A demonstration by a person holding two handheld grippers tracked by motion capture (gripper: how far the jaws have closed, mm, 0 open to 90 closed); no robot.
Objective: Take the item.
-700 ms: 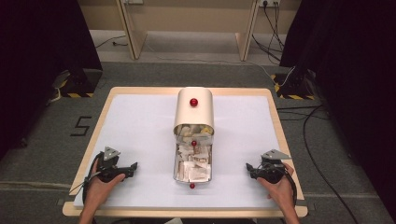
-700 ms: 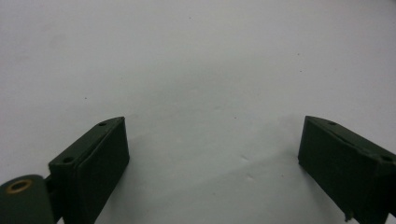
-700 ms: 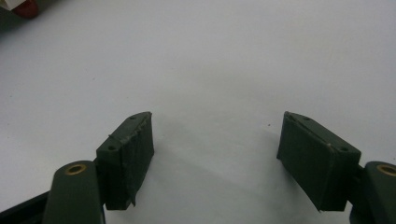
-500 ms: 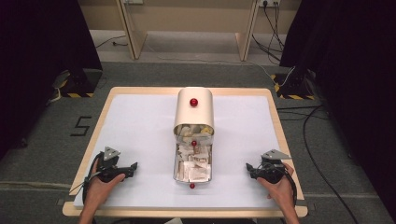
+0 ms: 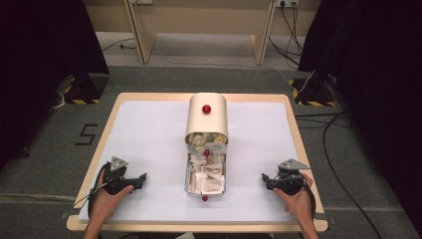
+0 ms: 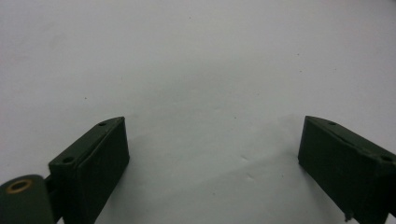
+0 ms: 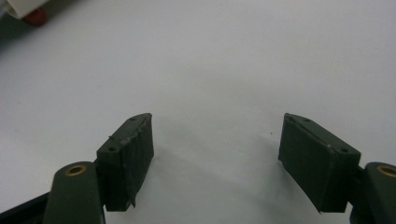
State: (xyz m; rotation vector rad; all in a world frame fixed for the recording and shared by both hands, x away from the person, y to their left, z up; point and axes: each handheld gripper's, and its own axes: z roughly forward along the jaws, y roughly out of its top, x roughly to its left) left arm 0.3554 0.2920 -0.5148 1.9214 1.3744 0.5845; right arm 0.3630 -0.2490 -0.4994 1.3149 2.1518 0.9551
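Both claws parked on the bench, nothing in hand. Left claw (image 5: 142, 177) at 7 o'clock, jaws spread wide and empty; its own view has bare white mat (image 6: 196, 70) between them. Right claw (image 5: 266, 179) at 5 o'clock, likewise released, nothing between the jaws; a red knob (image 7: 35, 17) and a white corner sit at the top-left edge of its view, so it points roughly at the tin. Tin (image 5: 206, 172) lies at bench centre, well apart from both claws: open metal tray full of small white packets, long axis 12 to 6, with a red knob at its 6 o'clock end (image 5: 204, 198). Lid (image 5: 206, 119), a rounded cream cover with its own red knob (image 5: 206, 108), sits at the tray's 12 o'clock end, overlapping it, so it's slid back rather than off. Looks like a rest pose: hands symmetric, low, claws aimed inward. Likely next is a reach for the lid or a packet. Can't tell which.
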